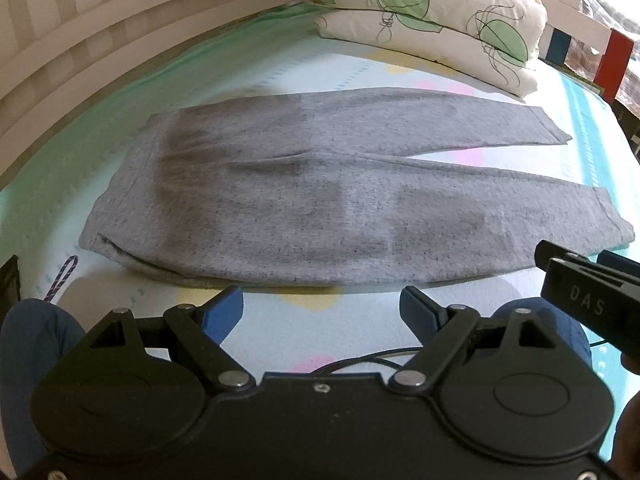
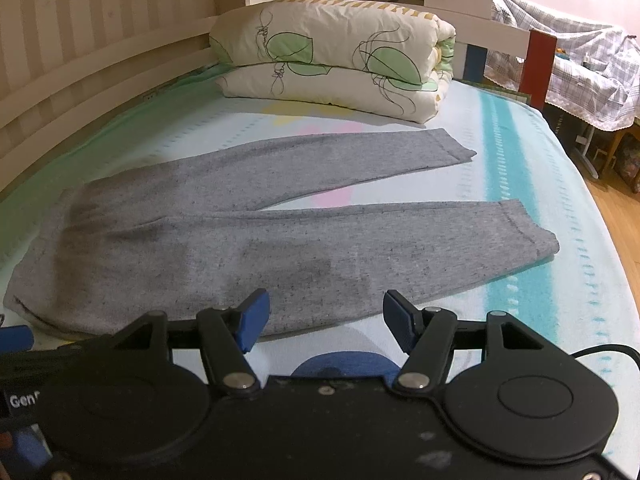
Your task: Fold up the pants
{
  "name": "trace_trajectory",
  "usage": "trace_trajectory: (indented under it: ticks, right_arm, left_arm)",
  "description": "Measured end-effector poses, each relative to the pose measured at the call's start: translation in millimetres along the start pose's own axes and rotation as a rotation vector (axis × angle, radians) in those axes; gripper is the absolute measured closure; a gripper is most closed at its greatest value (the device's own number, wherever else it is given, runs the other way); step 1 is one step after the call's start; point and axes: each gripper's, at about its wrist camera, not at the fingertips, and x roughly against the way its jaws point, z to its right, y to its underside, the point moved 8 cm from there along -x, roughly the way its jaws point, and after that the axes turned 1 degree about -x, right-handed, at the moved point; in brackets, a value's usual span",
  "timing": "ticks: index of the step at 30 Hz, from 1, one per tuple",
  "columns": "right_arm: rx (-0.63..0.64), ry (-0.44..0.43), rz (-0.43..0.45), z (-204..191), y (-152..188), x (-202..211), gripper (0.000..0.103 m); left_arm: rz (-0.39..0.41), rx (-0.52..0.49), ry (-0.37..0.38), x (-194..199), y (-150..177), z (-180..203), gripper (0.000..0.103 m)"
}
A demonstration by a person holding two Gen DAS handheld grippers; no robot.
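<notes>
flat on bed [image 1: 280, 64]: grey pants [image 1: 304, 184], unfolded, waistband left, legs splayed right toward quilt [image 2: 332, 52]. left gripper [image 1: 322, 312] wide, empty, near hem. right gripper [image 2: 325, 324] wide, empty, just over near leg.

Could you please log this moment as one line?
left hand-held gripper: open | right hand-held gripper: open | pants: flat, unfolded, ungrasped

This is a bedroom in a home. There is a bed with a pale sheet with blue-green stripes [image 2: 520, 152] and a folded white quilt with green leaf drawings [image 2: 332, 52] on it. A cream slatted wooden bed rail [image 2: 100, 52] runs along one side, and a wooden floor [image 2: 624, 224] shows beside the bed.
</notes>
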Motion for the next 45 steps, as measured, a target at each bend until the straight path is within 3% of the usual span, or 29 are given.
trace_trajectory:
  ticks: [45]
  right_arm:
    - [0.02, -0.029, -0.016, -1.0, 3.6, -0.8, 0.036]
  left_arm:
    - [0.005, 0.008, -0.014, -1.9, -2.0, -7.0, 0.017]
